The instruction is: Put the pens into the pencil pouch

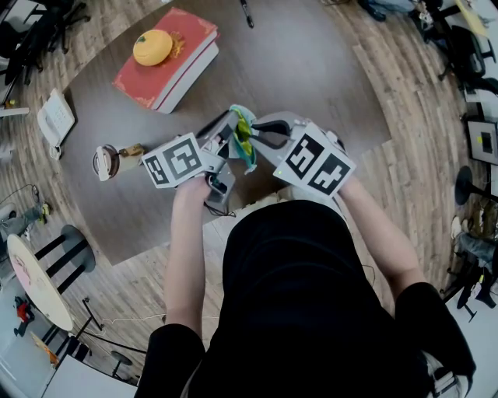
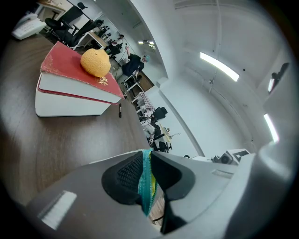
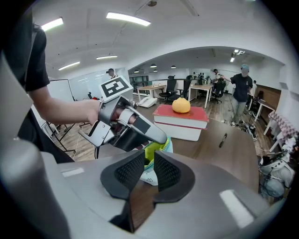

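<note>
A teal pencil pouch [image 1: 246,138] with a yellow-green lining hangs above the round brown table [image 1: 311,78], held between both grippers. My left gripper [image 1: 232,134] is shut on one teal edge of the pouch [image 2: 147,183], which runs between its pads [image 2: 128,175]. From the opposite side my right gripper [image 1: 260,140] is shut on the other rim of the pouch [image 3: 154,150], and the left gripper [image 3: 156,137] shows just beyond it. The pouch mouth stands open between them. One black pen [image 1: 247,14] lies on the far side of the table, also visible as the pen [image 3: 223,139] in the right gripper view.
A thick red book [image 1: 167,58] with an orange [image 1: 152,47] on top lies at the table's far left. A white desk phone [image 1: 56,116] and a small round gadget [image 1: 109,161] sit near the left edge. A stool [image 1: 35,280] and chairs stand on the wooden floor.
</note>
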A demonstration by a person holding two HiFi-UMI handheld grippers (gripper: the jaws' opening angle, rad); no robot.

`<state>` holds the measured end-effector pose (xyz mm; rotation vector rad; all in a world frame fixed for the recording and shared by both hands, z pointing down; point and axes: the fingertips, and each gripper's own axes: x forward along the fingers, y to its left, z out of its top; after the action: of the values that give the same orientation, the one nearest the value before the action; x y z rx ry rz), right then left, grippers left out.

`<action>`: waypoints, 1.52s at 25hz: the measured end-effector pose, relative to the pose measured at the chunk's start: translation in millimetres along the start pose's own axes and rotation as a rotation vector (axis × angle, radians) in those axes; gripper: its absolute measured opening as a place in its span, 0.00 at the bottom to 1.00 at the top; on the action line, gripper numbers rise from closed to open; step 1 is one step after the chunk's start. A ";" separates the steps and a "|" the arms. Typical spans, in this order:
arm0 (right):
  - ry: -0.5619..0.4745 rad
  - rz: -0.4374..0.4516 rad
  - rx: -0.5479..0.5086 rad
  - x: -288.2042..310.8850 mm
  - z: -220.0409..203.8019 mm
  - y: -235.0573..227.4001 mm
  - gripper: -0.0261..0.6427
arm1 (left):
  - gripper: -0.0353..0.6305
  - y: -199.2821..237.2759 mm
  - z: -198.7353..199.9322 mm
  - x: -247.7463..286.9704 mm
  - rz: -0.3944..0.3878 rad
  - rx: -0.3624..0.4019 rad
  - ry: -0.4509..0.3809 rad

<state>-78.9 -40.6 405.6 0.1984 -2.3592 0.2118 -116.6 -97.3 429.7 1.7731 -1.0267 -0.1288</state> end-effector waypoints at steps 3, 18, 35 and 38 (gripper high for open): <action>0.000 -0.001 0.000 -1.0 -1.5 0.8 0.11 | 0.13 0.2 -0.5 -0.1 0.001 0.001 0.000; -0.012 -0.021 0.012 -13.1 -8.7 -5.4 0.11 | 0.13 -5.5 -3.3 -0.3 0.011 0.014 -0.002; -0.062 -0.029 0.031 -46.8 -26.6 -19.6 0.11 | 0.12 -27.8 -12.4 -0.8 0.066 0.037 -0.049; -0.068 -0.023 0.020 -56.3 -31.5 -22.3 0.11 | 0.12 -33.6 -14.2 -0.3 0.081 0.032 -0.079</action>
<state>-13.1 -51.2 390.6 0.2460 -2.4221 0.2213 -90.0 -83.6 408.8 1.7642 -1.1620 -0.1330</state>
